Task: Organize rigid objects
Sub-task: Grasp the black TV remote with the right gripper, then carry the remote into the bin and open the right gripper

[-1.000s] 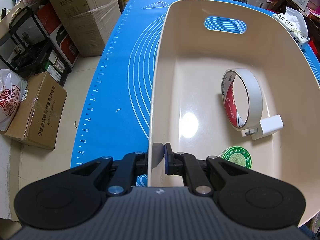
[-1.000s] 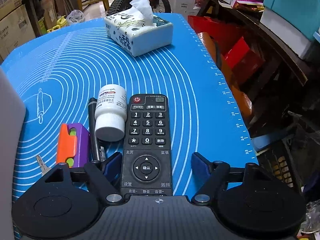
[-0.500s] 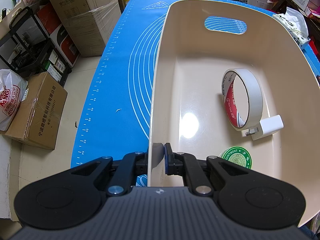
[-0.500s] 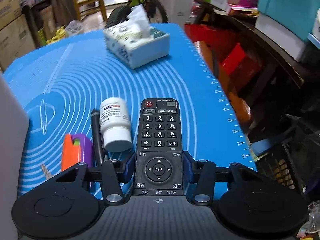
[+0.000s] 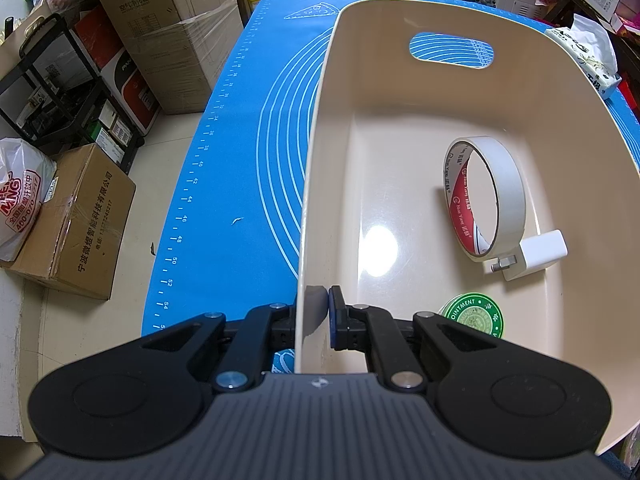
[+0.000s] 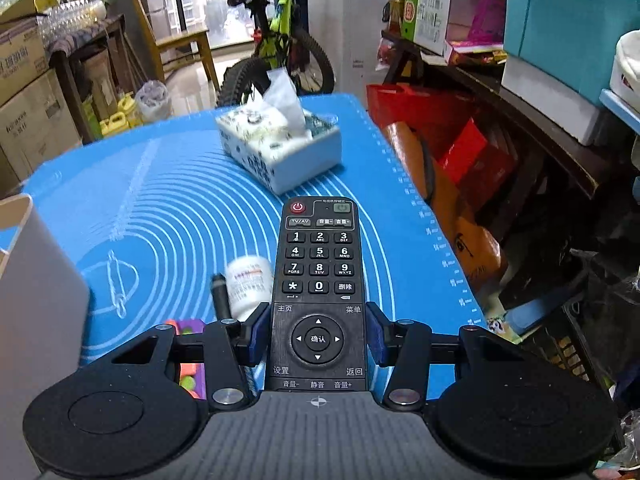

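My left gripper (image 5: pixel 316 316) is shut on the near left wall of a cream plastic bin (image 5: pixel 316 160) on the blue mat. Inside the bin lie a roll of white tape (image 5: pixel 486 196), a white charger plug (image 5: pixel 536 254) and a green ointment tin (image 5: pixel 474 316). My right gripper (image 6: pixel 318 334) is shut on a black remote control (image 6: pixel 318 276), held lifted above the mat with its front end tipped up. Below it on the mat lie a white pill bottle (image 6: pixel 246 286), a black pen (image 6: pixel 221 294) and an orange-and-purple toy (image 6: pixel 190 360), partly hidden by the gripper.
A tissue box (image 6: pixel 280 146) stands on the far part of the blue mat (image 6: pixel 160 208). The bin's corner (image 6: pixel 36 264) shows at the left of the right wrist view. Cardboard boxes (image 5: pixel 76 224) and a black rack sit on the floor left of the table; cluttered shelves and a bicycle stand beyond.
The right gripper closed on the remote and raised it off the mat, tipping the view upward. The left gripper and bin stayed still.
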A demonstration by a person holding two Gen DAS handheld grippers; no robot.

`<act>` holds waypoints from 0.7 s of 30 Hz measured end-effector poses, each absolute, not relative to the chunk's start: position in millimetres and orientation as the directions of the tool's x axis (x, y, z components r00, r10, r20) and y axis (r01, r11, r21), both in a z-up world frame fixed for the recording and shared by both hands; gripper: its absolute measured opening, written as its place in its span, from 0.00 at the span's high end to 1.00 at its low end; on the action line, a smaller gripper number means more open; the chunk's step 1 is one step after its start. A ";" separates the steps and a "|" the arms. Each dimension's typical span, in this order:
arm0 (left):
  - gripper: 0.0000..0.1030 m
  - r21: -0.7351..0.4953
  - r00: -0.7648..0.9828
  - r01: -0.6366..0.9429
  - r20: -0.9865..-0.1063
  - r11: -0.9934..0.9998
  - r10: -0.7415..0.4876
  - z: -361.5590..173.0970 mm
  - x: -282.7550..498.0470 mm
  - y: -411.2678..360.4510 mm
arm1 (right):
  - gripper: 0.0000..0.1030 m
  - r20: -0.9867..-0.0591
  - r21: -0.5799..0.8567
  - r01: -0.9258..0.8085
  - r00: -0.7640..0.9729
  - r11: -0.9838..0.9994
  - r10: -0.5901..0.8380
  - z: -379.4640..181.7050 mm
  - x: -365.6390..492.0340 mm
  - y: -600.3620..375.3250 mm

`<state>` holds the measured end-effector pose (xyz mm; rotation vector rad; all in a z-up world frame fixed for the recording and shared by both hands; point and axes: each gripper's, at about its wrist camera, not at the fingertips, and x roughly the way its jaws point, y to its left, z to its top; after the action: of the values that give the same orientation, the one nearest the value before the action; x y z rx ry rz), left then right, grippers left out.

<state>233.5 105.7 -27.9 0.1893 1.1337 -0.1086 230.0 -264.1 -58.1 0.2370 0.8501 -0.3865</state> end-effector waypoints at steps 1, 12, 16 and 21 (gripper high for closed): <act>0.90 0.095 0.420 0.181 -0.907 0.979 0.010 -27.6 233.6 106.3 | 0.47 -0.762 0.054 0.425 0.603 0.904 -0.238 -54.9 230.0 -263.1; 0.90 0.095 0.420 0.182 -0.907 0.979 0.010 -27.4 233.7 106.9 | 0.47 -0.646 0.159 0.275 0.755 0.948 -0.111 6.5 233.3 -210.6; 0.90 0.096 0.420 0.184 -0.908 0.978 0.010 -27.2 233.7 107.6 | 0.47 -0.619 0.183 0.180 0.785 0.966 -0.029 21.6 235.0 -180.7; 0.90 0.096 0.420 0.184 -0.907 0.978 0.010 -26.8 233.5 108.2 | 0.47 -0.621 0.188 0.056 0.780 0.981 0.074 25.4 240.1 -135.9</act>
<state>233.5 108.2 -26.8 0.1917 1.1341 -0.1095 240.1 -135.9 25.4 0.2013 0.6771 0.0097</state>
